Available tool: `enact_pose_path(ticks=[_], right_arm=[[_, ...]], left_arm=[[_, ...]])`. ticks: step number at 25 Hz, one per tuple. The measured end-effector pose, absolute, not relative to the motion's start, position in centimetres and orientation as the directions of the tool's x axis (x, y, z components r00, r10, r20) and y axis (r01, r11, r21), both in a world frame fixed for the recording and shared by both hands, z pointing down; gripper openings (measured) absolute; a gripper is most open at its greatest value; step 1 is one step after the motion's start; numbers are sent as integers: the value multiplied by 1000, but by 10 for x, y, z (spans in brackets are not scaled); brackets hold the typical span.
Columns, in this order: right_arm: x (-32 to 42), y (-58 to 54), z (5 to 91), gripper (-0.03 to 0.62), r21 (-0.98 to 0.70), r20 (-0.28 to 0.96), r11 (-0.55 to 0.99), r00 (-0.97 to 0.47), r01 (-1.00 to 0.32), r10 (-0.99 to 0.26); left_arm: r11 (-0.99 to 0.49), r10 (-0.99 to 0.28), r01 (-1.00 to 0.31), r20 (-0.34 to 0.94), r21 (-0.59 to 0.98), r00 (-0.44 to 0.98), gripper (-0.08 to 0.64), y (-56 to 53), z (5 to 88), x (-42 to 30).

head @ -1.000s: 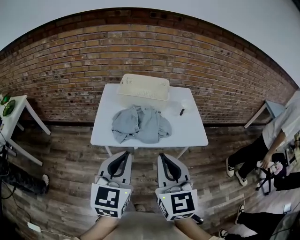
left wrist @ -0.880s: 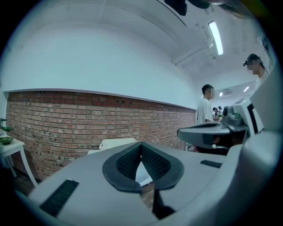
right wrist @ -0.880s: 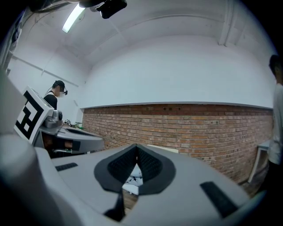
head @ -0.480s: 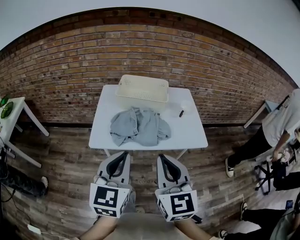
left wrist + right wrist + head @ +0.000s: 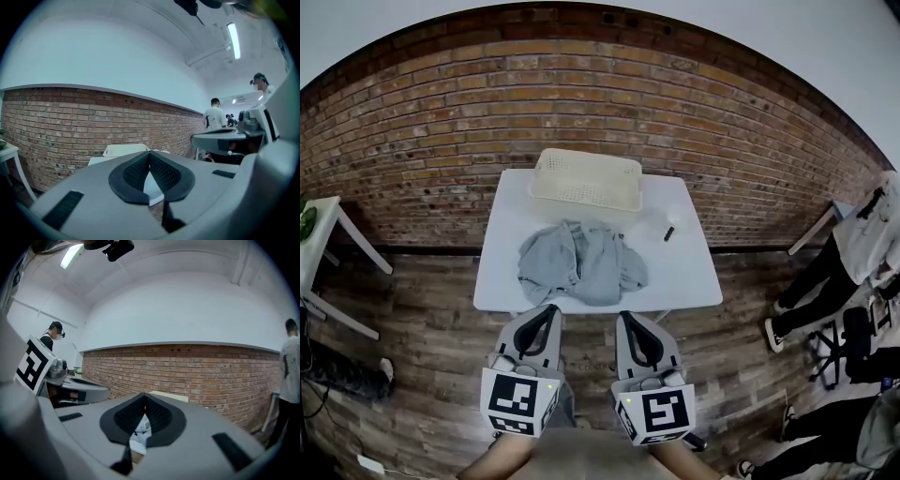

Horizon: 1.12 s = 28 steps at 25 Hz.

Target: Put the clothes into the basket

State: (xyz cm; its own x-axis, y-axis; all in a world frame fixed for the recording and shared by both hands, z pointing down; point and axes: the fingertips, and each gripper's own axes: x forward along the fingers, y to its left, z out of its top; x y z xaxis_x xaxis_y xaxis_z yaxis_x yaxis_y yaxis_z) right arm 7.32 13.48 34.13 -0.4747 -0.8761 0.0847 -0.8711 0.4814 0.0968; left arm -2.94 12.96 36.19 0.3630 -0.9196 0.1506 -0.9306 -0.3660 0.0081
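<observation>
A crumpled grey garment (image 5: 581, 263) lies in the middle of the white table (image 5: 689, 277). Behind it, at the table's far edge against the brick wall, stands a cream plastic basket (image 5: 586, 179) with perforated sides. My left gripper (image 5: 549, 310) and right gripper (image 5: 625, 316) hang side by side short of the table's near edge, both shut and holding nothing. In the left gripper view the basket (image 5: 123, 149) shows past the closed tips (image 5: 150, 153). In the right gripper view a bit of cloth (image 5: 141, 430) peeks below the closed tips (image 5: 145, 395), with the basket (image 5: 169, 396) beyond.
A small dark object (image 5: 668, 233) and a clear cup (image 5: 675, 214) sit on the table's right side. A second white table (image 5: 328, 234) stands at the left. A person (image 5: 848, 272) stands at the right, near a chair (image 5: 844, 342). Wooden plank floor surrounds the table.
Both grippers have come nearer to the table, which now sits slightly lower and larger in the head view. The person at the right has shifted. Jaws stay shut.
</observation>
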Motion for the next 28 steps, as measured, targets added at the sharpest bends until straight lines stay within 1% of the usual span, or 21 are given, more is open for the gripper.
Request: enact_pose_path(ticks=[9,17,28], right_arm=[[58,82,354,8,88,110,487,-477,-869,-872],[43,30,361,8,90,127,465,-453,-881,-882],[34,-16,361,8,98,152,410,-393,-907,-907]], left_arm=[[-365,-916,-931,175,18,362,9,75,372,-45],[-410,-890,-912,206,26,406,9,21,384,-52],[-472,-854,-881,232,37,467,9,-31,386,-61]])
